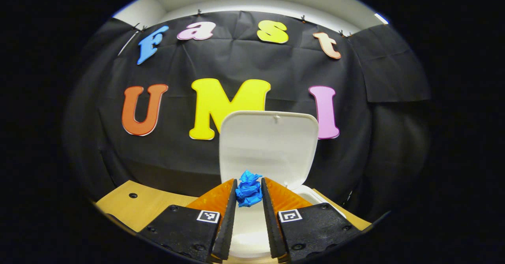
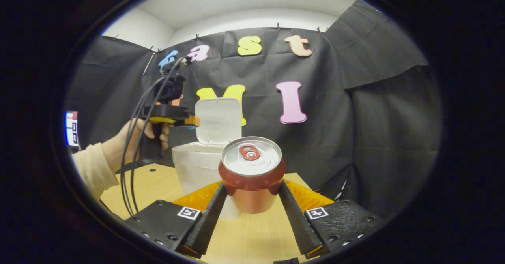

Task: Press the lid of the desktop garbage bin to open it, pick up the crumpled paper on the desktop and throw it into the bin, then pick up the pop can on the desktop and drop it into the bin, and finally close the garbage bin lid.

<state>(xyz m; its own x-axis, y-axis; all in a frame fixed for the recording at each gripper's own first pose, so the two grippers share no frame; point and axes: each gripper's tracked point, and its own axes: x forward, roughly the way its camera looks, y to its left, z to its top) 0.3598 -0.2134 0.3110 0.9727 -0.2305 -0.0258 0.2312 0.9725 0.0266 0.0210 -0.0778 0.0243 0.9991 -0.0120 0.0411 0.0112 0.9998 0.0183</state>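
Paper (image 1: 248,189) sits pinched in my left gripper (image 1: 249,195) above the open bin (image 2: 196,159); released off-centre, it could bounce off the rim. My right gripper (image 2: 251,201) stands wide around the can (image 2: 251,173) on the table (image 2: 252,236).
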